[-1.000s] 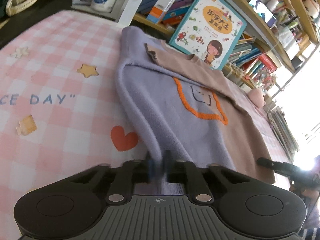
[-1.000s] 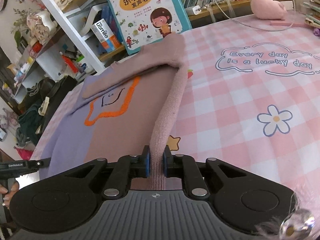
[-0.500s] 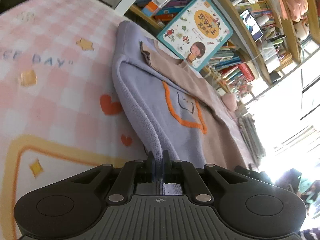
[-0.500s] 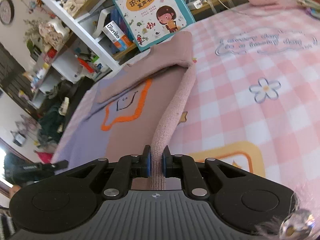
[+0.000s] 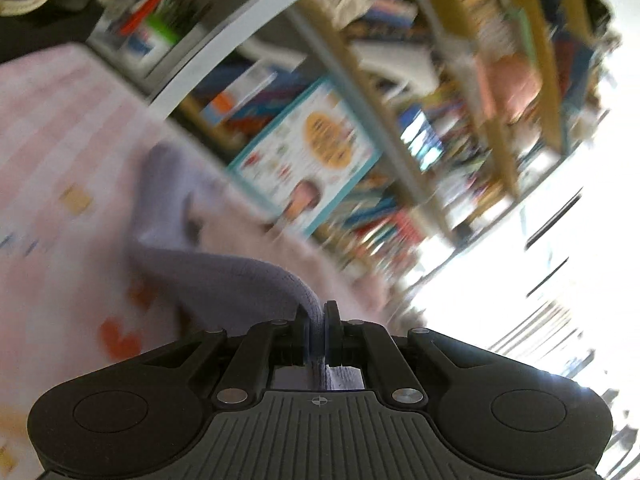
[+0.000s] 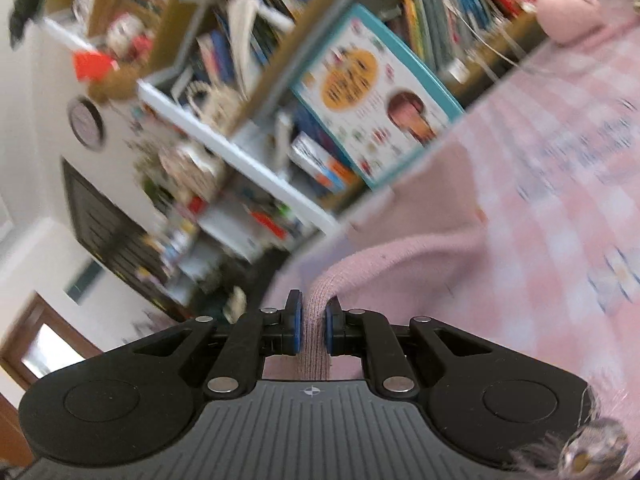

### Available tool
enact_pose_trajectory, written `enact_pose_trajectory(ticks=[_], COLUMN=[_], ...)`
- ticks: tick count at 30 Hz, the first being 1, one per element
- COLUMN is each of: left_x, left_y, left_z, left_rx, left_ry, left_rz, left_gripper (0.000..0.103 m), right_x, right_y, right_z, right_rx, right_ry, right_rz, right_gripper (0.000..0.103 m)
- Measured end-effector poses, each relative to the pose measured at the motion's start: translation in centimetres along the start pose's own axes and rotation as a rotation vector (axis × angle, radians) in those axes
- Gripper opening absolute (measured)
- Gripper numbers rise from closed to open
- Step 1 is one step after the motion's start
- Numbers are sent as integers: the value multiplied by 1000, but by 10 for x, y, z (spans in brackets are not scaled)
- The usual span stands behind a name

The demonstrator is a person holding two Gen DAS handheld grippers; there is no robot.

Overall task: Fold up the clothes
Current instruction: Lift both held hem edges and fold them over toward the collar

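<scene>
Purple edge of sweater [image 5: 224, 280] is clamped in left gripper [image 5: 316, 320]; pink edge [image 6: 400, 268] is clamped in right gripper [image 6: 312, 320]. Wall clock [image 6: 86, 122] is seen only in right view.

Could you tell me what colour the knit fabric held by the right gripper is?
Pale pink fabric; clearest in the right wrist view.

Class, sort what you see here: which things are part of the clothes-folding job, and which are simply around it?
Part of the job:
sweater
left gripper
right gripper

Just around:
picture book
bookshelf
checked cloth
pink plush toy
</scene>
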State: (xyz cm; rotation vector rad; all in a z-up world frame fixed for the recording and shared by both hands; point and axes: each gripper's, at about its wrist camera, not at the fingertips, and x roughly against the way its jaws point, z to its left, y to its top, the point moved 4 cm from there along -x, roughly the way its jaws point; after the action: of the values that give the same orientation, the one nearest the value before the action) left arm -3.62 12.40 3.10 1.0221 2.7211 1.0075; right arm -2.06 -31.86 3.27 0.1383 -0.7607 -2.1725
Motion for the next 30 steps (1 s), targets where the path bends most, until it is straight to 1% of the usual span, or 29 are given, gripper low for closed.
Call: enact_pose_trajectory(ticks=[1, 3, 5, 7, 9, 14, 16, 21, 27, 30], left_x=[-4, -12, -20, -30, -37, -62, -72, -89, -101, -107], left_y=[7, 20, 32, 45, 54, 70, 71, 70, 65, 63], left_z=[-1, 0, 5, 8, 11, 28, 40, 69, 83, 90], left_rx=[9, 22, 26, 23, 15, 7, 11, 60, 53, 48], left_ry=[-24, -13, 32, 80, 107, 167, 196, 243, 288, 311], left_rz=[-35, -92, -117, -134, -141, -117, -97, -63, -29, -11], left_gripper=[5, 5, 5, 5, 5, 5, 5, 5, 5, 6], right_x=[-4, -13, -22, -35, -48, -83, -93, -115, -133, -139], right_y=[8, 24, 39, 52, 64, 85, 80, 82, 78, 75], right_z=[1, 0, -6, -14, -22, -35, -48, -70, -94, -103], right_rx=[-13, -49, -102, -144, -174, -183, -185, -225, -250, -262], right_ry=[17, 33, 29, 10, -16, -81, -111, -171, -233, -249], right_rz=[-24, -74, -117, -138, -154, -154, -145, -121, -98, -93], right_gripper=[10, 10, 10, 10, 10, 10, 10, 10, 11, 14])
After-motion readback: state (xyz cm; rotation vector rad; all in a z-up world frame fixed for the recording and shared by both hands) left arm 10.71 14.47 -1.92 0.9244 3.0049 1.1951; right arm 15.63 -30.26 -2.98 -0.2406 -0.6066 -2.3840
